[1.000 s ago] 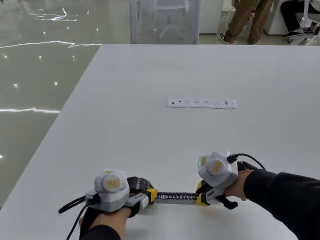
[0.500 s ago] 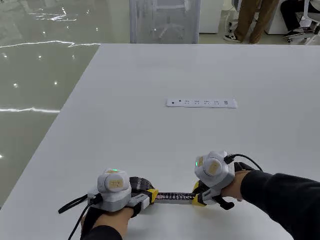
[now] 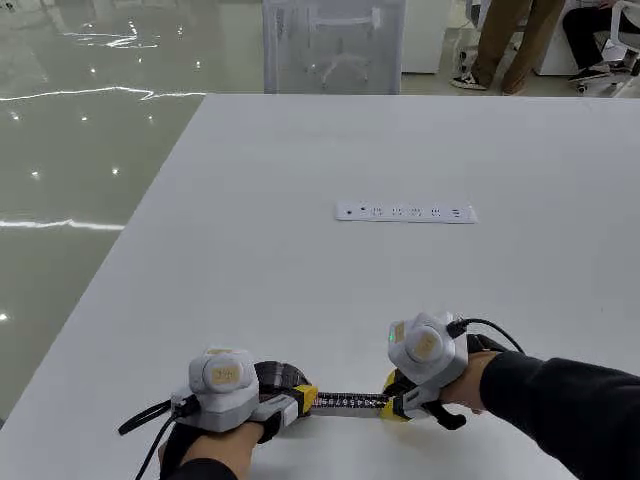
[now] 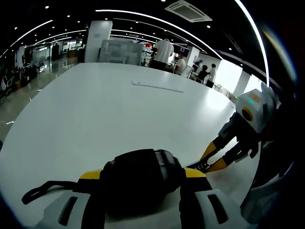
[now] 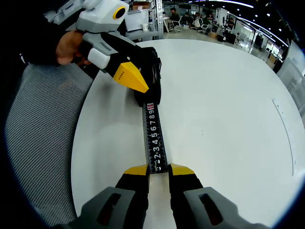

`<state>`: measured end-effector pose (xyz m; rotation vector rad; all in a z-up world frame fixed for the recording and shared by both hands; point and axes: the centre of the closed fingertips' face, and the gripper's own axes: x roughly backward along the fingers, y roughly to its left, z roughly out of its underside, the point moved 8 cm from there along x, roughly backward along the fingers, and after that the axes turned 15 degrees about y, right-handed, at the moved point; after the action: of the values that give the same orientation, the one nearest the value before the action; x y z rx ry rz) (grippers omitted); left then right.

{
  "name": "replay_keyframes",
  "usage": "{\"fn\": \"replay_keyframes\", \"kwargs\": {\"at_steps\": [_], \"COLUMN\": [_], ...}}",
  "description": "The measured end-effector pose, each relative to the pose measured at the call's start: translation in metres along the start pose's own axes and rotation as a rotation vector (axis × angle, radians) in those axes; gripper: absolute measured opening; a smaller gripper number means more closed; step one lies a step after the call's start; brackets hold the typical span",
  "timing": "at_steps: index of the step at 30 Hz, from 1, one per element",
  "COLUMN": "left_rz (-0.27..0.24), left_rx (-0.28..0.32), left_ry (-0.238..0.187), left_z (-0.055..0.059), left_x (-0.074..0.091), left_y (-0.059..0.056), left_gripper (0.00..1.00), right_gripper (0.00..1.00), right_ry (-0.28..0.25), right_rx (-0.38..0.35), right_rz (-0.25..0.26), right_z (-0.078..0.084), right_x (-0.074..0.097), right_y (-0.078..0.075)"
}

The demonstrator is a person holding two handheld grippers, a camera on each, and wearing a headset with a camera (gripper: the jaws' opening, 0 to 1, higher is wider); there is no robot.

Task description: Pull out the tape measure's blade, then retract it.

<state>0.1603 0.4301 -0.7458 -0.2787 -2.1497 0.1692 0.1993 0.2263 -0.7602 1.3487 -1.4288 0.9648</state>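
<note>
At the table's (image 3: 300,250) near edge, the left gripper (image 4: 143,172) clamps its jaws around the tape measure's case (image 4: 138,191), a hard, chunky body that suits a firm side grip. The short drawn blade (image 5: 153,138) looks thin and springy. The right gripper (image 5: 158,170), nearly closed, pinches its end.

Numerals 2–9 on tape blade (image 5: 154,138)

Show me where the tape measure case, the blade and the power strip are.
tape measure case (image 4: 140,183), left gripper view, top of the black housing.
blade (image 5: 154,136), right gripper view, middle of the numbered stretch.
power strip (image 3: 405,212), head view, middle of its top face.
</note>
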Motion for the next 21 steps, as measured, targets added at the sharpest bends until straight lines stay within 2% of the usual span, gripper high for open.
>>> {"fn": "replay_keyframes", "kwargs": {"at_steps": [7,21], "left_rz": [0.002,0.007], "left_rx": [0.007,0.012], "left_ry": [0.003,0.007], "left_z": [-0.001,-0.001], "left_x": [0.0,0.0], "left_y": [0.001,0.001], "left_gripper": [0.58,0.58], "right_gripper": [0.12,0.12], "right_ry": [-0.006,-0.017], "right_rx": [0.023,0.025], "right_rz": [0.0,-0.01], "right_z": [-0.007,-0.022], "right_x": [-0.001,-0.006], "right_y": [-0.002,0.0]}}
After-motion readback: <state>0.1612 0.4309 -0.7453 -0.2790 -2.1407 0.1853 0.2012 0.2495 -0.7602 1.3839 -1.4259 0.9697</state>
